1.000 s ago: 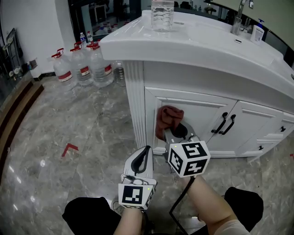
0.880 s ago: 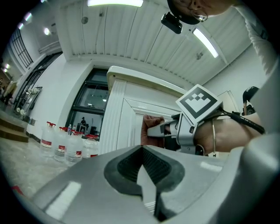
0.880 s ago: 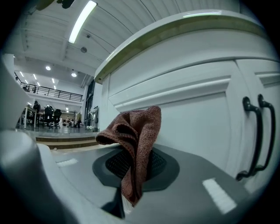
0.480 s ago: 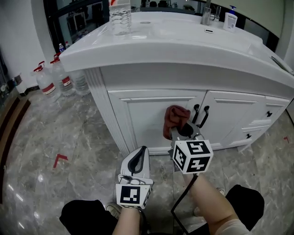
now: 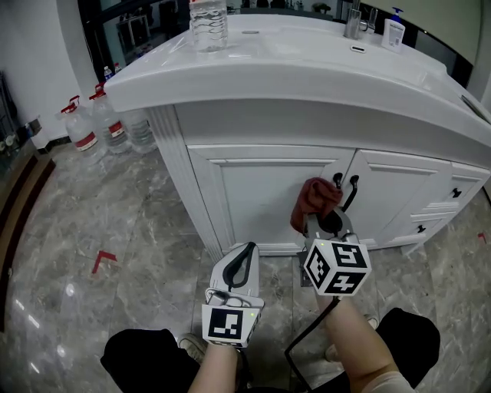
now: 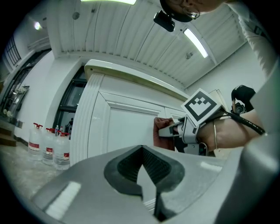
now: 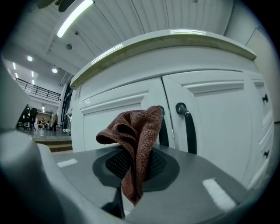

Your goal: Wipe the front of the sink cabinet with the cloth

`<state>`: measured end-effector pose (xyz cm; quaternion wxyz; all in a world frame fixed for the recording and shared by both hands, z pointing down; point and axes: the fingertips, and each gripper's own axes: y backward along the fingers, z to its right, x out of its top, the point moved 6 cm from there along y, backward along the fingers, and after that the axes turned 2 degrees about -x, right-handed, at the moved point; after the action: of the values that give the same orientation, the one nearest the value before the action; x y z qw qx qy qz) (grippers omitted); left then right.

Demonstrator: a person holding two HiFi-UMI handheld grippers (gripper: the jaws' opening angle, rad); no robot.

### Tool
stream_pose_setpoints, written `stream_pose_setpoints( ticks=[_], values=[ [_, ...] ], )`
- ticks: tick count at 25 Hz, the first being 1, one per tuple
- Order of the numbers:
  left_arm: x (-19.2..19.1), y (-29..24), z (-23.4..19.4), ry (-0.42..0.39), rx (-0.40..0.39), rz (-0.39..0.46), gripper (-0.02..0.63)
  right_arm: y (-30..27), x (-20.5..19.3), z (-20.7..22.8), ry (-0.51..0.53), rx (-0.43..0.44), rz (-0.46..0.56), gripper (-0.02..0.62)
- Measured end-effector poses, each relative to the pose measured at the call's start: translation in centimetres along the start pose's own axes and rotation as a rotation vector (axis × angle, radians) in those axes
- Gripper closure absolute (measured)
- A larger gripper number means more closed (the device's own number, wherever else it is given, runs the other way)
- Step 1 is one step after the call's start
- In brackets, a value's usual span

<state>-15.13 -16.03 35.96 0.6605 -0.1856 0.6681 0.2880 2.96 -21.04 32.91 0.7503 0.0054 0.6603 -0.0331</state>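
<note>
A reddish-brown cloth [image 5: 315, 199] is bunched against the left door of the white sink cabinet [image 5: 253, 192], just left of the two black door handles [image 5: 345, 188]. My right gripper [image 5: 325, 223] is shut on the cloth [image 7: 135, 140], which sticks up from between its jaws in the right gripper view, close to the handles [image 7: 187, 124]. My left gripper [image 5: 238, 269] hangs lower and to the left, shut with nothing in it, a short way off the cabinet front [image 6: 124, 127]. The left gripper view shows the right gripper [image 6: 177, 131] pressing the cloth [image 6: 159, 133] on the door.
A clear water bottle [image 5: 209, 23], a faucet [image 5: 354, 21] and a soap bottle [image 5: 394, 32] stand on the countertop. Several large water jugs [image 5: 96, 123] sit on the marble floor at the left. Small drawers [image 5: 453, 196] flank the doors on the right.
The cloth and my right gripper have slid rightward across the left door, toward the black handles. My left gripper has stayed low and shut.
</note>
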Motion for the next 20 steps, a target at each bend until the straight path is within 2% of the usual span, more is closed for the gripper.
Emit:
stream_pose_setpoints(
  ticks=[4, 7, 11, 14, 20],
  values=[
    [-0.5, 1.0, -1.8, -0.006, 0.043, -0.021, 0.606, -0.8, -1.8, -2.3, -0.031, 0.083, -0.012, 0.515],
    [-0.9, 2.0, -3.7, -0.001, 0.082, -0.023, 0.606, -2.2, -3.9, -5.8, -0.040, 0.181, -0.046, 0.515],
    [-1.9, 3.3, -6.5, -0.004, 0.123, -0.066, 0.606, -3.9, -6.7, -10.4, -0.039, 0.269, -0.098, 0.515],
    [-2.3, 4.3, -8.3, 0.012, 0.154, -0.084, 0.606, -5.0, -8.2, -13.3, -0.031, 0.313, -0.131, 0.515],
    [-2.7, 5.6, -10.8, 0.078, 0.184, -0.053, 0.606, -6.6, -10.2, -16.2, -0.037, 0.383, -0.165, 0.515]
  ],
)
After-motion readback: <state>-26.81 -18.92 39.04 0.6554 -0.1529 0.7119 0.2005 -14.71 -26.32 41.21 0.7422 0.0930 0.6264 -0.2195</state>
